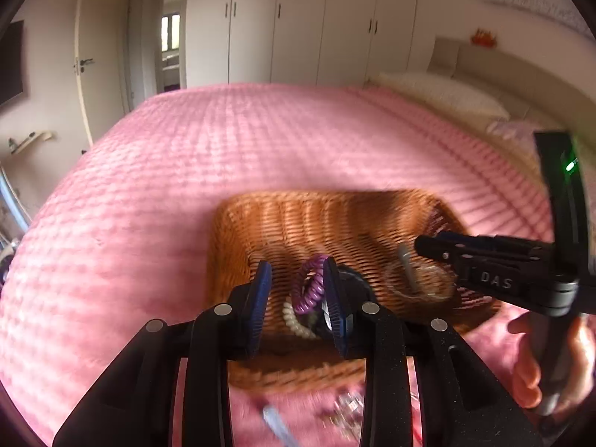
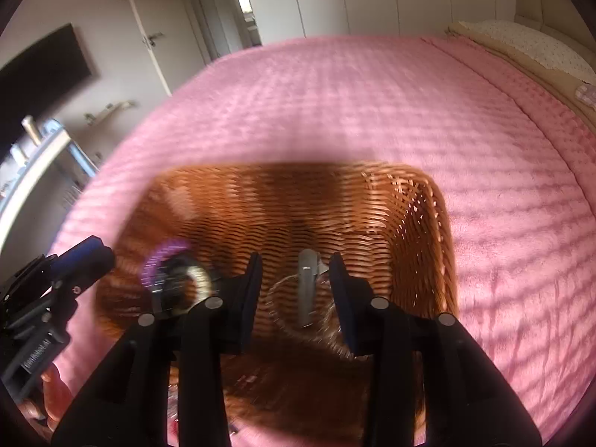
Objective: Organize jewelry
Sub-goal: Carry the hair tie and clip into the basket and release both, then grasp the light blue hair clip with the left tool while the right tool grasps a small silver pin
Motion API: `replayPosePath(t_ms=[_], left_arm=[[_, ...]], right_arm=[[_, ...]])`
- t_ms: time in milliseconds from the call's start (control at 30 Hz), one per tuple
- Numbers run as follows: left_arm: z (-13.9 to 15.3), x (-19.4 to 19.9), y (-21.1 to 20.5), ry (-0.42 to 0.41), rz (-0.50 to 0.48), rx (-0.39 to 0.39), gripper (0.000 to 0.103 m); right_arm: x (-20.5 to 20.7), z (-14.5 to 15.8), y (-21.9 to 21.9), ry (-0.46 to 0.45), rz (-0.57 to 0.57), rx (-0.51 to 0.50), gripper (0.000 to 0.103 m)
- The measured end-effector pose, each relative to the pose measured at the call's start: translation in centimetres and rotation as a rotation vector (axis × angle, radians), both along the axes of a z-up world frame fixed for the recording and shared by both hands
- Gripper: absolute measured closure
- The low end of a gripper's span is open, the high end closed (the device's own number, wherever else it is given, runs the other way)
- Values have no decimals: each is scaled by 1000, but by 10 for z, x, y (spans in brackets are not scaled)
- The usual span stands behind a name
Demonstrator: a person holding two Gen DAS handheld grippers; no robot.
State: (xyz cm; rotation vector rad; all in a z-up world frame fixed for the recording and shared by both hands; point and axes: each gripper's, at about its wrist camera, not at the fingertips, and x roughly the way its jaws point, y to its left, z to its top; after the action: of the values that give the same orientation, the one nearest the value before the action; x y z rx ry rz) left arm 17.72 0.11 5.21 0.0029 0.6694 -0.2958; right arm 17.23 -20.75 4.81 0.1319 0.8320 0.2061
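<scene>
Left wrist view: left gripper (image 1: 298, 294) hovers spread over purple coil bracelet (image 1: 310, 286) in wicker basket (image 1: 238, 231).
Right gripper (image 2: 296, 287): gapes, straddling grey clip (image 2: 306, 287).
Tip: drop lower, centre, then close.

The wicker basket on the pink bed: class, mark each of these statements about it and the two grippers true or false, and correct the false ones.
1. The basket sits on a pink bedspread. True.
2. A purple coil bracelet lies inside the basket. True.
3. The left gripper is clamped shut on the white bead bracelet. False: its jaws are open, holding nothing.
4. The basket is empty under the right gripper. False: a grey clip and a thin clear ring lie there.
5. Both grippers are over the basket. True.
</scene>
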Motion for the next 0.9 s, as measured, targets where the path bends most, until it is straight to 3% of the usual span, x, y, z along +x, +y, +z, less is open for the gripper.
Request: replayPosePath(t_ms=[100,233,400,567,700,800,900], left_arm=[[24,-33,16,-55,-4,-38,64],[42,-74,41,-90,0,-109,63],[38,-104,62,-99,24,-134,63],[8,-111,76,-39,31,-155,64],[-29,-98,80,66,28,-197,65],[-53,-84,73,140,9,-196,65],[-70,-71,61,210,-17,-181,65]], right_arm=[[-33,20,2,-62,27,23,64],[-74,38,9,-128,68,52,64],[-124,45,26,-209,119,29,64],[-145,24,38,-211,154,11,64],[-135,-5,40,-146,156,7,65],[-126,-24,33,-74,184,79,66],[-117,-37,29,-41,165,46,66]])
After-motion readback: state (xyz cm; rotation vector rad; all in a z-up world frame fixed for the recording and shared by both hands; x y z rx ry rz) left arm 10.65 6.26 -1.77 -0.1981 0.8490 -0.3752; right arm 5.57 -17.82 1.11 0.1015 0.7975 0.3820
